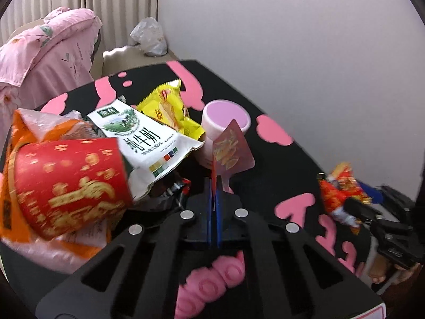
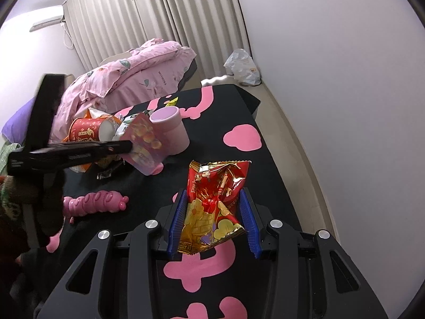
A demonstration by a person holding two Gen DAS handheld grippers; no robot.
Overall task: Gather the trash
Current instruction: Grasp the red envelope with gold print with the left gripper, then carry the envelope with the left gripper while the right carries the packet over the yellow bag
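While the left hand-held gripper (image 1: pixel 214 186) was clamped on a red packet (image 1: pixel 232 147), the right hand-held gripper (image 2: pixel 215 218) pinched a foil wrapper (image 2: pixel 212 207). Grab step done. Next probably needed lifting both toward the trash pile (image 1: pixel 79 159) left of it.

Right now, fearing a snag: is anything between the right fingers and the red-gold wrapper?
Nothing visible: the red-gold wrapper sits directly between the right gripper's blue fingers, touching them.

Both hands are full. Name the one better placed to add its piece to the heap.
Left. The left gripper, shut on the red packet, is beside the heap; the right gripper, holding the foil wrapper, sits farther off.
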